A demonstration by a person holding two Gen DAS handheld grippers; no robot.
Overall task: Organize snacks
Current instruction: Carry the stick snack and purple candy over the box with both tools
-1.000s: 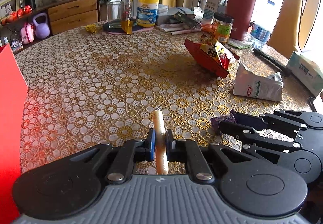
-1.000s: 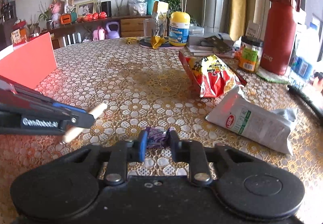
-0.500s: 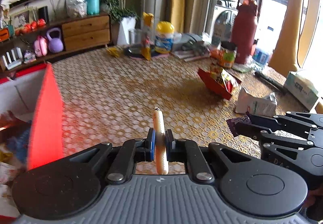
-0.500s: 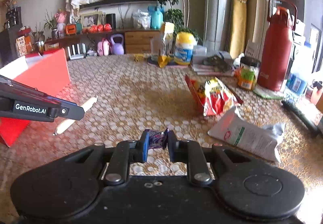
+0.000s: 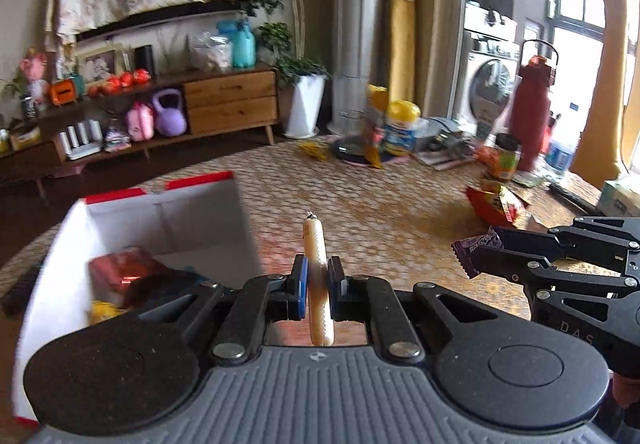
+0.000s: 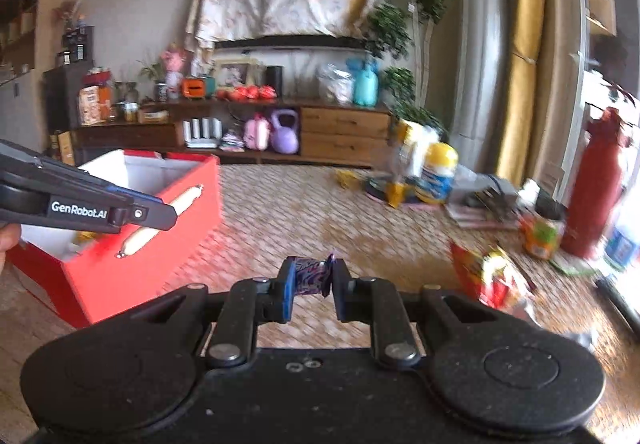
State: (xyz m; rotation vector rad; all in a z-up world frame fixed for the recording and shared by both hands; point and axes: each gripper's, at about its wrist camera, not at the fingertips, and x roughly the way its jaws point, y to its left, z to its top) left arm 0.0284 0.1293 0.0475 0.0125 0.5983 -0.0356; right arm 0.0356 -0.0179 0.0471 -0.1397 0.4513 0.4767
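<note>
red box [image 5: 168, 220] on desk [image 5: 380, 204] holding a red packet [image 5: 120, 270] and yellow snack [image 5: 102, 310], left tool [image 5: 318, 286] clenched on sausage stick [image 5: 316, 244], right tool [image 6: 313, 286] gripping purple candy [image 6: 310, 272]

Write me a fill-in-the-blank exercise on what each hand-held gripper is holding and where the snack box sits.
1. The left hand-held gripper is shut on a pale ____ stick.
2. The right hand-held gripper is shut on a small candy in a ____ wrapper.
3. The box is red outside and ____ inside.
4. In the right wrist view, the box stands to the ____ of the chip bag.

Missing words: sausage; purple; white; left
</note>
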